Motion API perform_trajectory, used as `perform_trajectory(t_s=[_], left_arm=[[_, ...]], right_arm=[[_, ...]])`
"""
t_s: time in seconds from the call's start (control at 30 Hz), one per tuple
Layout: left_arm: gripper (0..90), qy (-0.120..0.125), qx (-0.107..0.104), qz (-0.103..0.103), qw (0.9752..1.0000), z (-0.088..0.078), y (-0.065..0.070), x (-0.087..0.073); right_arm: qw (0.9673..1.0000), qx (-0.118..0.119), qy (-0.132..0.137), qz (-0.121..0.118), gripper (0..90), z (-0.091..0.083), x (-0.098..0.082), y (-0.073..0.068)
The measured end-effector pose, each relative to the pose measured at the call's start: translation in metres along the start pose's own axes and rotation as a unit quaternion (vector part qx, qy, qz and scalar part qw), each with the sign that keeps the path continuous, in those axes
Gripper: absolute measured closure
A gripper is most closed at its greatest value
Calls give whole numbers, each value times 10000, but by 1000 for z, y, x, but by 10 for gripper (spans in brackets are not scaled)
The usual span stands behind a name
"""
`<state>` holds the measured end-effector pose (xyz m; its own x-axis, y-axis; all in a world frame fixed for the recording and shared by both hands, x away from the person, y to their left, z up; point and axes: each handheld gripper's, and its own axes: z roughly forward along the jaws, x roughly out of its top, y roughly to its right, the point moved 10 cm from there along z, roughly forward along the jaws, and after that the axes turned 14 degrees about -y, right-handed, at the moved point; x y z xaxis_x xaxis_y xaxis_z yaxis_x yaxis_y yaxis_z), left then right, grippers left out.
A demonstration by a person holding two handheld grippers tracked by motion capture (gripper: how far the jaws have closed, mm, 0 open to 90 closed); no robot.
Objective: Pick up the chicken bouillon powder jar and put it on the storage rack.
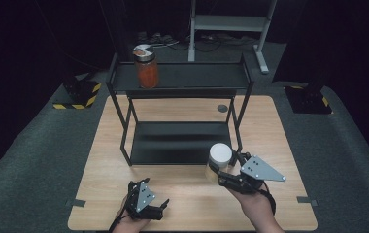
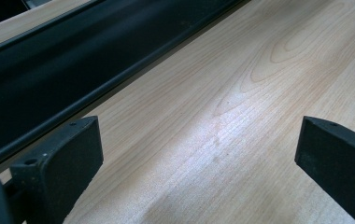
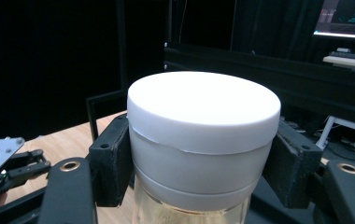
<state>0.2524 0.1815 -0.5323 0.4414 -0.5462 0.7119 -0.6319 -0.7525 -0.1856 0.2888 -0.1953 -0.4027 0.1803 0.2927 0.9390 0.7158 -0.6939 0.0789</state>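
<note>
A jar with a white lid (image 1: 220, 154) (image 3: 203, 121) and pale contents is clamped in my right gripper (image 1: 225, 170) (image 3: 203, 161), its black pads pressing both sides just under the lid, near the front right of the black two-tier shelf (image 1: 177, 77). A second jar with red contents and a metal lid (image 1: 146, 67) stands upright on the shelf's top tier, left of centre. My left gripper (image 1: 149, 206) (image 2: 199, 158) rests low over the wooden table (image 1: 105, 179) at the front left, jaws wide apart with nothing between them, facing the shelf's bottom tier (image 2: 49, 84).
The shelf's lower tier (image 1: 177, 141) lies flat on the table, with slim black legs at its corners. A small round grommet (image 1: 222, 108) sits in the tabletop behind the shelf. Dark carpeted floor and a grey stand (image 1: 231, 24) lie beyond.
</note>
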Motion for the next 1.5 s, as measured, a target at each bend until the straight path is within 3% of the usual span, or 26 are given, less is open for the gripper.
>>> perform_trajectory(t_s=[0.7, 1.0, 1.5], left_arm=[[12, 77, -147, -79, 9998, -1, -4, -2], [12, 94, -187, -120, 9997, -1, -5, -2], [12, 114, -240, -127, 9996, -1, -6, -3]], right_arm=[[9995, -232, 173, 126, 327, 13, 42, 12], [9992, -320, 236, 108, 327, 19, 59, 21], [9988, -393, 283, 13, 327, 31, 81, 23]])
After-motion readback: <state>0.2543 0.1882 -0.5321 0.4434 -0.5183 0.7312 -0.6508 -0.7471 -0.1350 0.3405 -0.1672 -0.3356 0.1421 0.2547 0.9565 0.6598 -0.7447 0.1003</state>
